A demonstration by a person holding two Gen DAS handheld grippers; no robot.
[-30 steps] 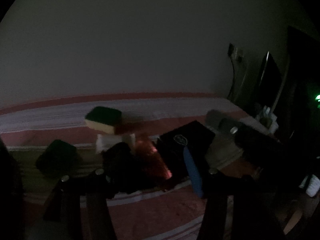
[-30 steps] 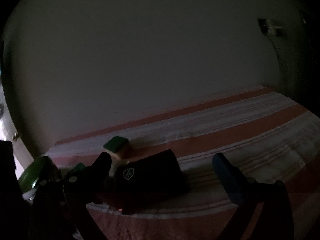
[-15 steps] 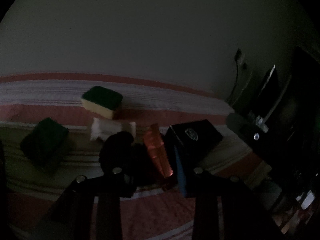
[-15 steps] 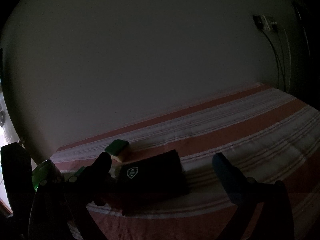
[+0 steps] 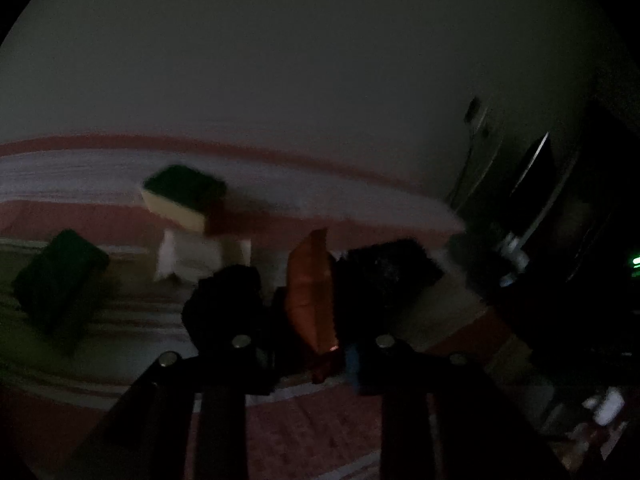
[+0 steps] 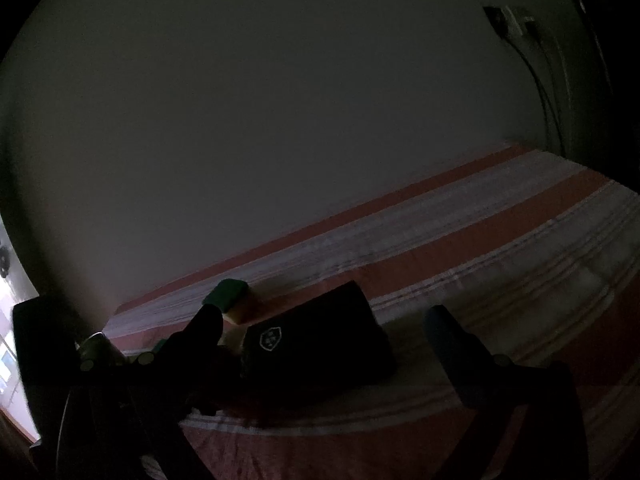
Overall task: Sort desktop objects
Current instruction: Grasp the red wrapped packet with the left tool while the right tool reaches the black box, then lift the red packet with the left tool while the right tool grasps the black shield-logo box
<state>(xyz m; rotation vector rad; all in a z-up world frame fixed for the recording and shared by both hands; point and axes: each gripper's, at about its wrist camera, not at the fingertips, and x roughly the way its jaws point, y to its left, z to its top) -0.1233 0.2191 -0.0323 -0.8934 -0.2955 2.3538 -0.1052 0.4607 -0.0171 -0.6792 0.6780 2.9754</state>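
Left wrist view: left gripper (image 5: 294, 316) closing around orange packet (image 5: 310, 292), long axis running away from the camera, standing between the fingers, contact unclear. Right wrist view: right gripper (image 6: 324, 328) wide open, empty; black box (image 6: 316, 344) lies between its fingers.

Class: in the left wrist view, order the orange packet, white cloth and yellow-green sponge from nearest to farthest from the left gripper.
1. Orange packet: between the closing jaws of the left gripper.
2. White cloth: behind, to the left.
3. Yellow-green sponge: farthest back, left.
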